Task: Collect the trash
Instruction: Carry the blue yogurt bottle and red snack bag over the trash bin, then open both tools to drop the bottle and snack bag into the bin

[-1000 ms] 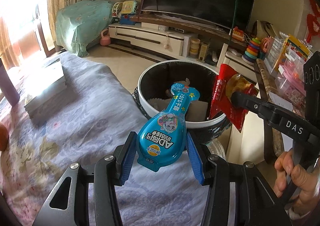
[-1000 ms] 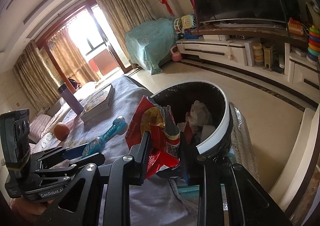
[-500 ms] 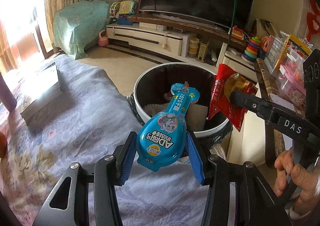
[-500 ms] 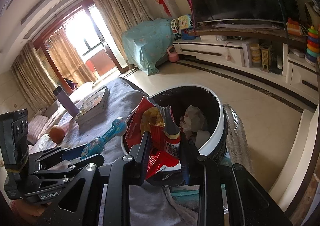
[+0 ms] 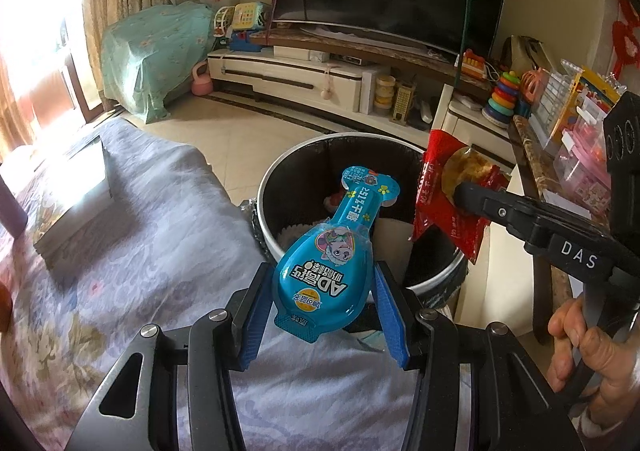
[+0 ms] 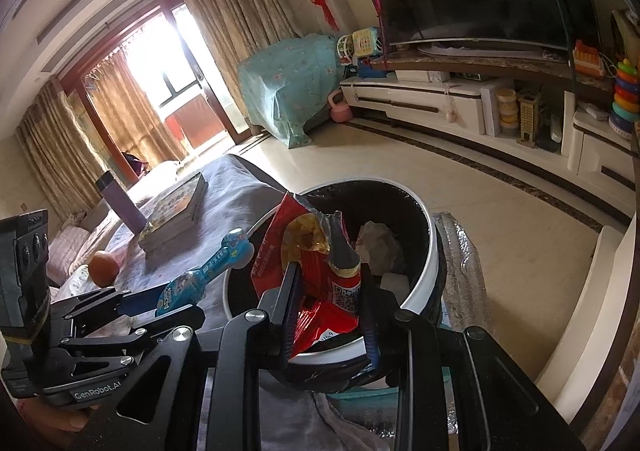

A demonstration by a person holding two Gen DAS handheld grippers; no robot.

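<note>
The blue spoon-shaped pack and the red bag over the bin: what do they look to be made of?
Blue pack: seemingly stiff moulded plastic under a glossy printed film; it keeps its shape in the left gripper. Red bag: thin, shiny plastic or foil film, crumpled and torn open in the right gripper.

Both grippers are closer to the trash bin [image 5: 362, 283] vs 1 s ago. In left wrist view the bin rim sits nearer and more to the left, its near edge now just past the left gripper [image 5: 320, 291]; the blue package [image 5: 332, 263] tip reaches further over the opening. In right wrist view the red snack bag [image 6: 320, 271] now hangs over the bin's near rim, w/ the books [image 6: 180, 211] looming larger at left.
</note>
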